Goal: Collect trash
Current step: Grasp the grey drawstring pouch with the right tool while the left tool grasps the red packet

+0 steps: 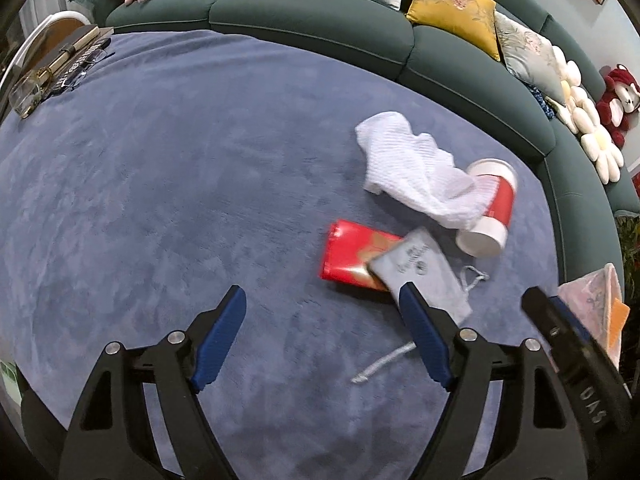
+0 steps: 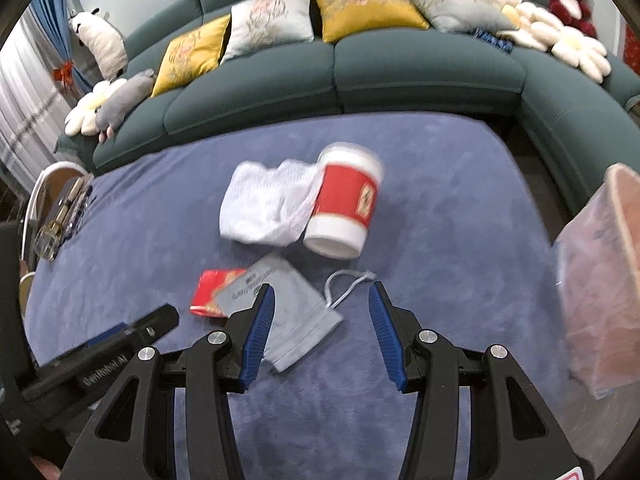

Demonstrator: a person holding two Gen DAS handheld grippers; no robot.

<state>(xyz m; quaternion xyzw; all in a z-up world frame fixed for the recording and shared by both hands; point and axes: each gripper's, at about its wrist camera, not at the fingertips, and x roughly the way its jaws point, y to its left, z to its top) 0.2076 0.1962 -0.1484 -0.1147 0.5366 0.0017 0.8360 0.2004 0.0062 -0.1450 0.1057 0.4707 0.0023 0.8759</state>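
1. Your left gripper [image 1: 320,332] is released, its blue pads spread wide, and it grasps nothing. It hangs above the blue cloth [image 1: 160,200], near the grey pouch [image 1: 424,268].
2. Your right gripper [image 2: 322,324] is also released and empty. Its jaws stand on both sides of the pouch's near end and its cord [image 2: 344,286], so I judge you are preparing it for a pick there.
3. The trash lies together in the middle of the cloth, a little to the right: the paper cup [image 2: 346,202], the white tissue [image 2: 268,204], and the red packet [image 2: 212,292].
4. The cup lies on its side. In the right wrist view its long axis goes from near to far, the lid end far, the base toward you. The tissue touches its left side.
5. The packet lies flat, its long axis about left to right, half under the pouch.
6. The pink bag [image 2: 600,280] stands at the right edge, probably as the place for the trash.
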